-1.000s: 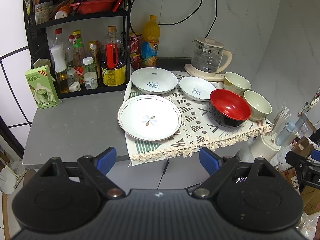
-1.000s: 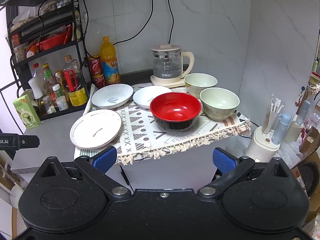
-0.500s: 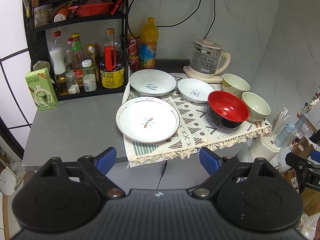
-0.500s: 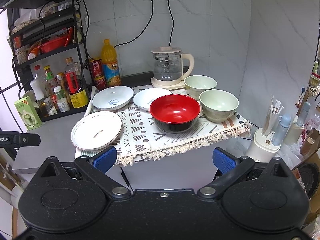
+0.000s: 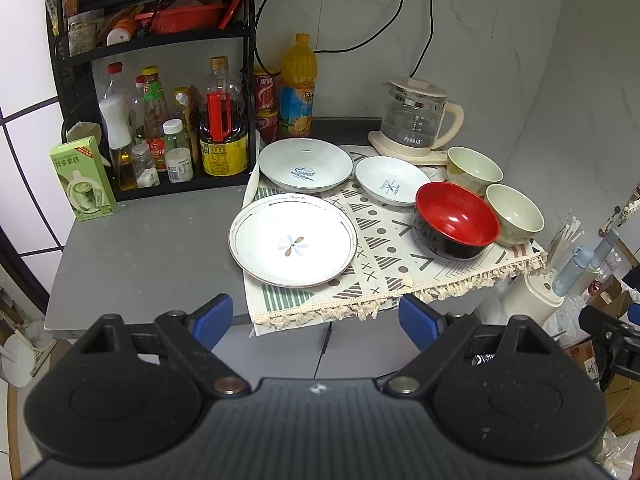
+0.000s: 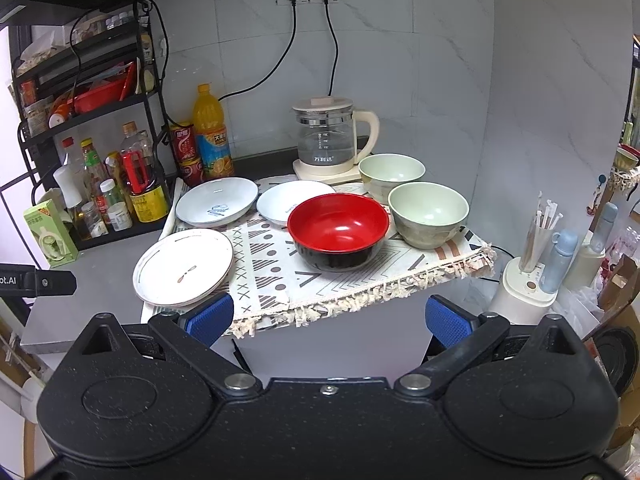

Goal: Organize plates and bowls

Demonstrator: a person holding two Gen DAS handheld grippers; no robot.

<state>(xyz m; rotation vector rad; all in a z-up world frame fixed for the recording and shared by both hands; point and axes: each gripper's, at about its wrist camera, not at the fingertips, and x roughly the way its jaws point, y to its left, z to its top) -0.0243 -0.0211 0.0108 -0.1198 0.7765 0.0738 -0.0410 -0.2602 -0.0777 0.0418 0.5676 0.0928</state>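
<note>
On a patterned cloth [image 5: 384,248] lie a flat flower plate [image 5: 293,240] [image 6: 183,267], a deep white plate [image 5: 306,165] [image 6: 217,201] behind it, a smaller white plate [image 5: 393,181] [image 6: 288,205], a red-and-black bowl [image 5: 456,220] [image 6: 338,232] and two pale green bowls [image 5: 514,214] [image 5: 474,167] [image 6: 428,215] [image 6: 391,172]. My left gripper [image 5: 316,322] is open and empty, in front of the counter edge below the flower plate. My right gripper [image 6: 329,318] is open and empty, in front of the cloth's fringe below the red bowl.
A black rack [image 5: 160,92] of bottles stands at the back left, a green carton [image 5: 82,180] beside it. A glass kettle [image 5: 416,120] [image 6: 330,138] sits at the back. An orange juice bottle [image 5: 298,88] stands by the wall. A utensil holder [image 6: 528,276] stands right of the counter.
Both grippers have shifted slightly; the dishes sit a little lower and closer in the right wrist view. Nothing on the counter has moved, and both grippers stay open.
</note>
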